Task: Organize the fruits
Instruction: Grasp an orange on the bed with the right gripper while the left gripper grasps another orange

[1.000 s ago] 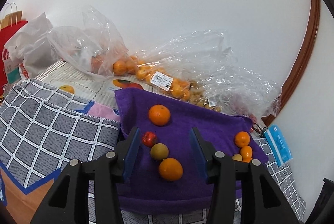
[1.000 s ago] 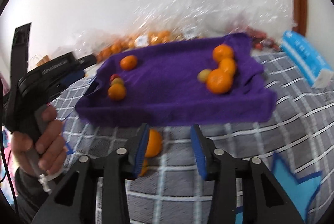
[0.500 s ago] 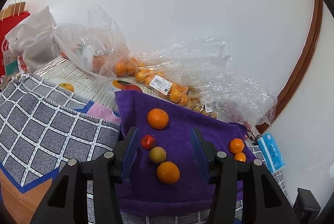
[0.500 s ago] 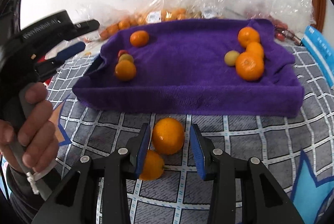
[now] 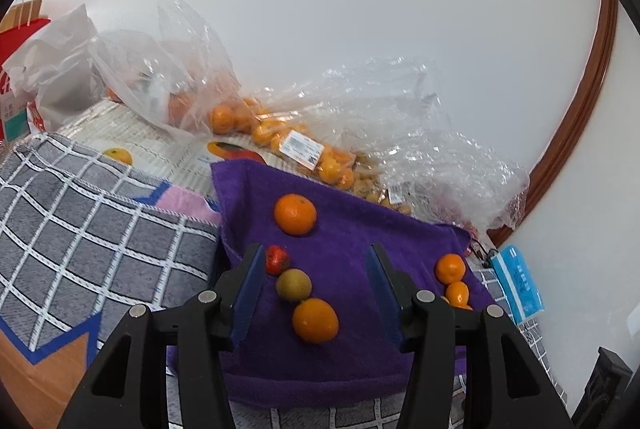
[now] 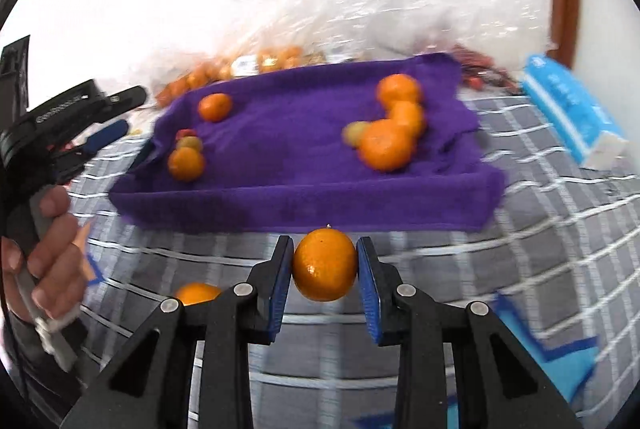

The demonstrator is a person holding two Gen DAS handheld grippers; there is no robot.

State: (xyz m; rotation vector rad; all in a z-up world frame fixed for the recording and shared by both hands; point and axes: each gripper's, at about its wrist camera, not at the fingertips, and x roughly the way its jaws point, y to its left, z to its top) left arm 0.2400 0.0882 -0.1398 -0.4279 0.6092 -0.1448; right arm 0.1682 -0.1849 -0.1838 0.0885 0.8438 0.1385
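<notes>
A purple towel (image 5: 352, 237) (image 6: 288, 133) holds fruit. On its left lie an orange (image 5: 295, 214), a red fruit (image 5: 277, 259), a yellow-green fruit (image 5: 293, 283) and another orange (image 5: 315, 320). On its right lies a cluster of oranges (image 6: 394, 127) with a small yellow-green fruit (image 6: 354, 133). My right gripper (image 6: 325, 269) is shut on an orange (image 6: 325, 271), held above the grey checked cloth in front of the towel. Another orange (image 6: 197, 293) lies on the cloth to its left. My left gripper (image 5: 316, 265) is open and empty above the towel's left side.
Clear plastic bags of oranges (image 5: 276, 137) lie behind the towel against the white wall. A blue tissue pack (image 6: 572, 117) lies to the right. A grey checked cloth (image 5: 80, 229) covers the table. A red paper bag (image 5: 16, 77) stands far left.
My right gripper has shut on the orange that lay in front of the towel and lifted it off the cloth. My left gripper stays open above the towel.
</notes>
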